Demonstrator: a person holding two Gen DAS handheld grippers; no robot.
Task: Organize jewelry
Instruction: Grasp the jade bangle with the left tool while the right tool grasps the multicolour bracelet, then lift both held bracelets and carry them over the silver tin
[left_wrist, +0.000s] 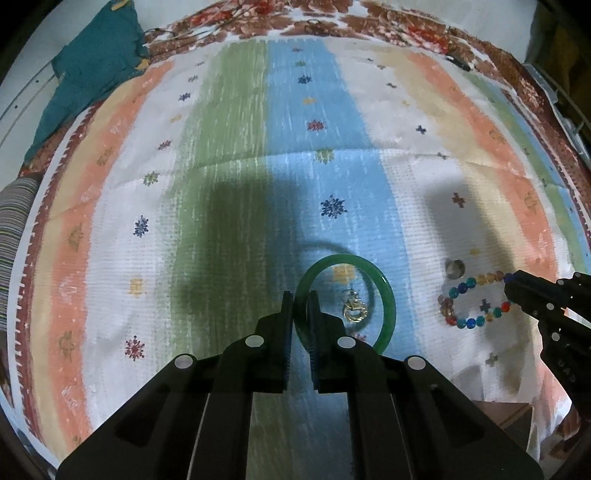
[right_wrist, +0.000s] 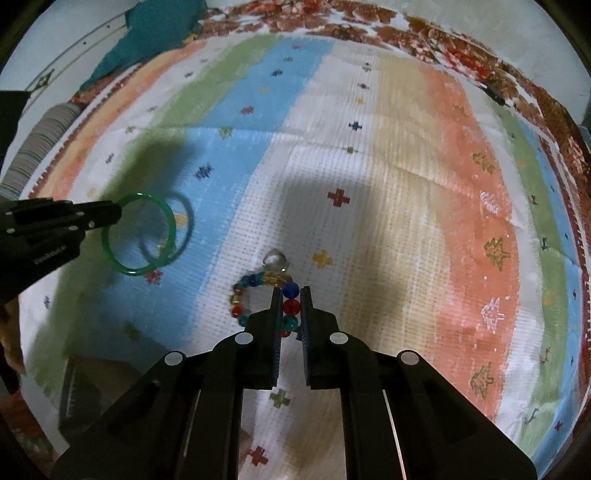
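Note:
My left gripper (left_wrist: 301, 301) is shut on the rim of a green bangle (left_wrist: 386, 291) and holds it lifted above the striped cloth (left_wrist: 236, 155); it also shows in the right wrist view (right_wrist: 138, 271). A small gold and silver ring cluster (left_wrist: 354, 308) lies on the cloth, seen through the bangle. My right gripper (right_wrist: 290, 295) is shut on a bracelet of coloured beads (right_wrist: 240, 291), which also shows in the left wrist view (left_wrist: 467, 284). A clear round stone or ring (right_wrist: 274, 258) lies just beyond the bracelet.
A teal cushion (left_wrist: 96, 70) lies at the far left of the cloth. A striped fabric roll (left_wrist: 13, 221) sits at the left edge. A brown box (right_wrist: 88, 384) stands at the near edge. A small dark object (left_wrist: 458, 61) lies at the far right.

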